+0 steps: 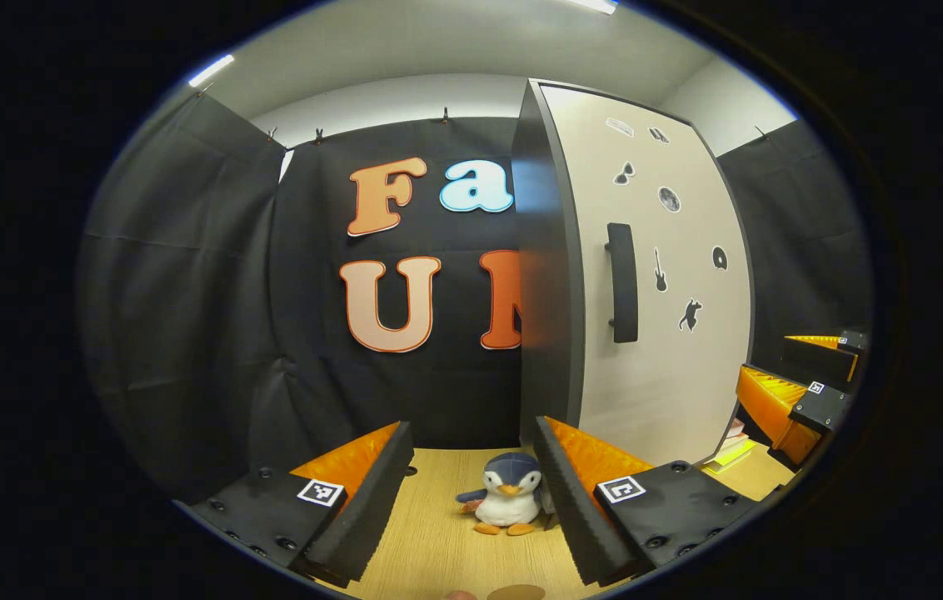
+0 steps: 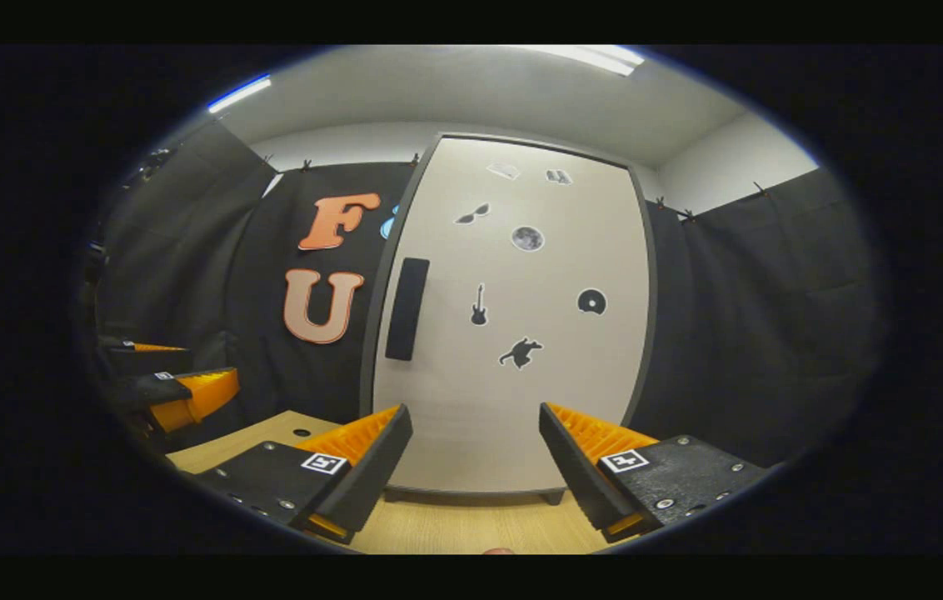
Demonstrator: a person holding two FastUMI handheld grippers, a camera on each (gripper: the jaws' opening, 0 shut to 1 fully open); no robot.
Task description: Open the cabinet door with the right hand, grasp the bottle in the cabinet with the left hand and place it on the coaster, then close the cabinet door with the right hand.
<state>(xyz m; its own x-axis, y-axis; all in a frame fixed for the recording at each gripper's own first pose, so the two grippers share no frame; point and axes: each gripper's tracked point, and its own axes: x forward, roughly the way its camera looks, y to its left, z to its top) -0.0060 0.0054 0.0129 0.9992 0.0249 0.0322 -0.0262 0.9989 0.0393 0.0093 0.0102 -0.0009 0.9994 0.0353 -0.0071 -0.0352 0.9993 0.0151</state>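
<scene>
The tall pale cabinet (image 2: 513, 392) stands on the wooden table with its door shut, so whatever is inside is hidden. A dark vertical handle (image 2: 406, 308) runs along the door's left side. My right gripper (image 2: 473, 412) is open and faces the door from a short way off, holding nothing. In the left gripper view the cabinet (image 1: 655, 375) stands to the right, its handle (image 1: 623, 283) turned toward me. My left gripper (image 1: 471, 427) is open and empty above the table. A brown round coaster (image 1: 516, 592) peeks in at the bottom edge.
A small penguin plush (image 1: 509, 500) sits on the table (image 1: 430, 542) between my left fingers, close to the cabinet's corner. Yellow and white flat items (image 1: 730, 450) lie by the cabinet's right foot. Black cloth walls close in the booth on all sides.
</scene>
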